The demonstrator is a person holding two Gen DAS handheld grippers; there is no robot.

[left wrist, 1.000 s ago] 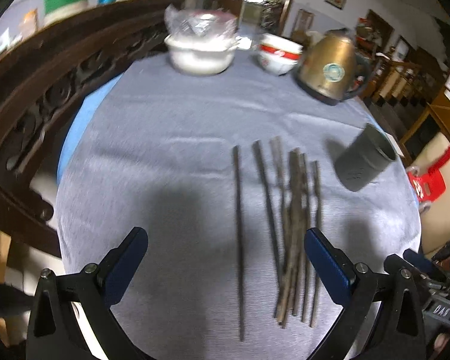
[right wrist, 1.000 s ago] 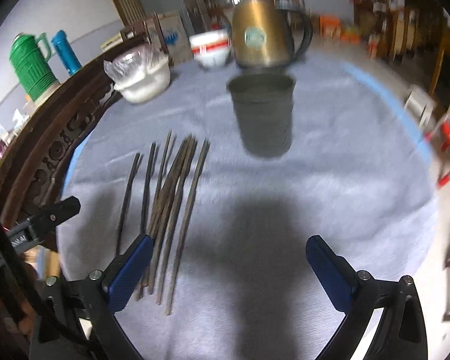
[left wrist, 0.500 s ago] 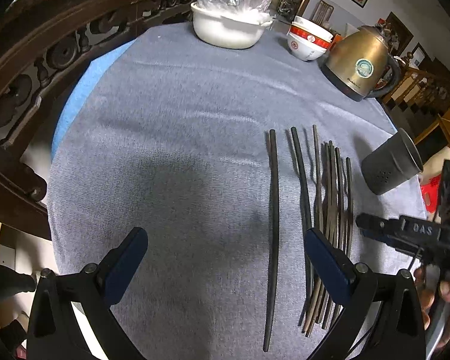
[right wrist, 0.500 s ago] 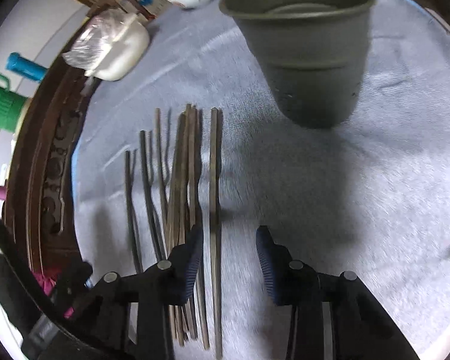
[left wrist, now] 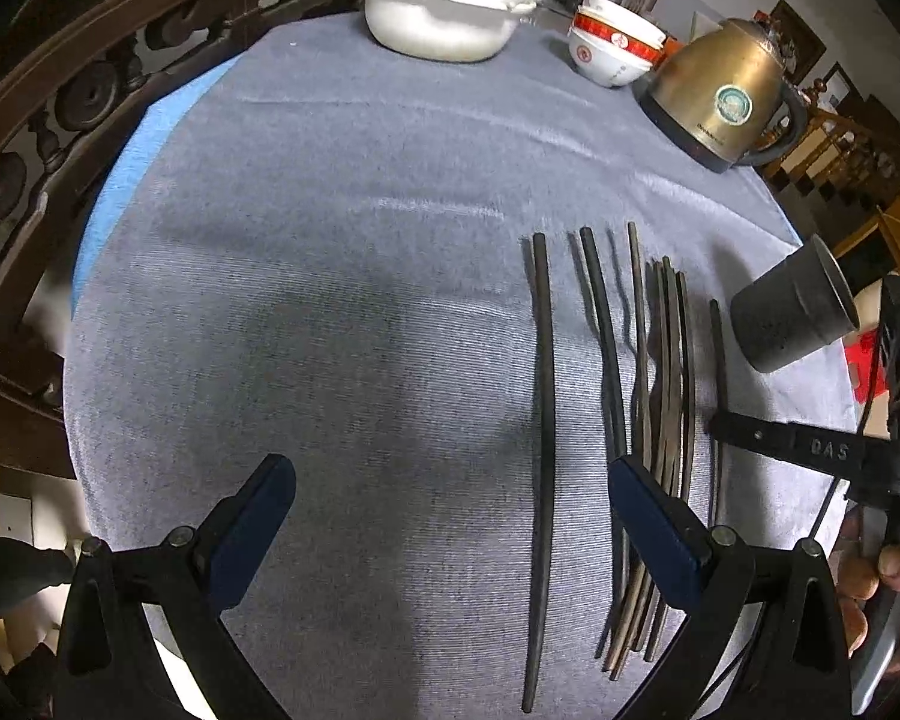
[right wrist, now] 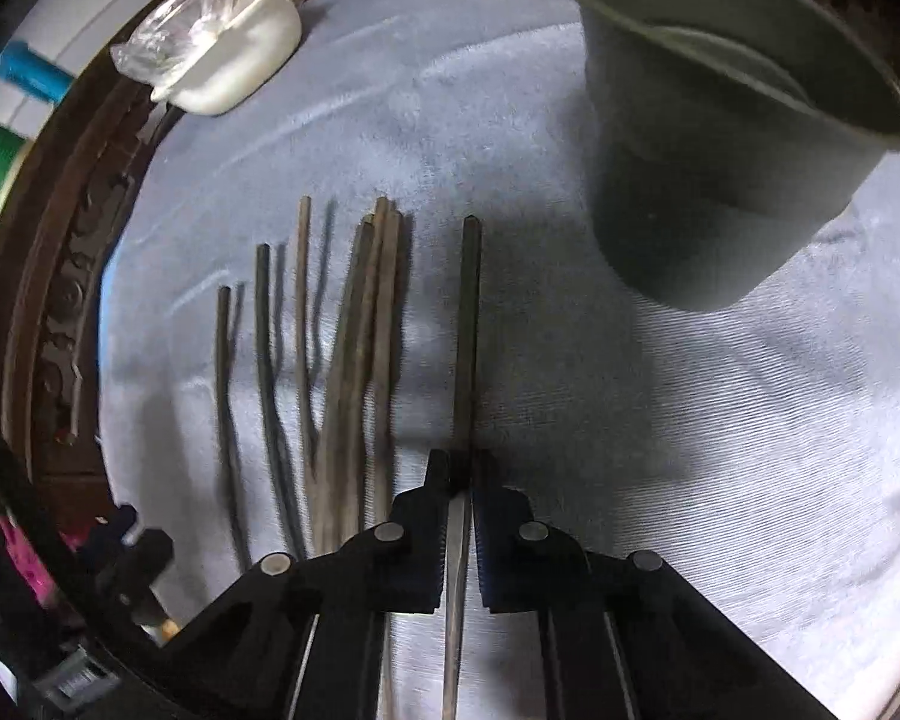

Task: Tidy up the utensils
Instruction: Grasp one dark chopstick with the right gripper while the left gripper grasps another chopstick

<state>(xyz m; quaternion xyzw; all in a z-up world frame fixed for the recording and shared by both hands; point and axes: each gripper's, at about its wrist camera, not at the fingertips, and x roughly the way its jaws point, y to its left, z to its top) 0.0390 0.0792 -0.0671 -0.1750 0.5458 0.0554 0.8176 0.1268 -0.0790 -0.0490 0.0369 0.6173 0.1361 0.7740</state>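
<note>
A grey cloth (left wrist: 330, 240) covers the desk — at its far edge a white pot (left wrist: 438, 24) under plastic wrap, stacked bowls (left wrist: 612, 51), a brass kettle (left wrist: 720, 102).

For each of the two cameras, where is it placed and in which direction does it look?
Left wrist: on the left gripper, looking steeply down at a lone chopstick between its open blue pads; the right gripper's arm and fingers show at right.
Right wrist: on the right gripper, looking steeply down, shut on the rightmost chopstick.
Both show the chopsticks, grey cup, white pot.
</note>
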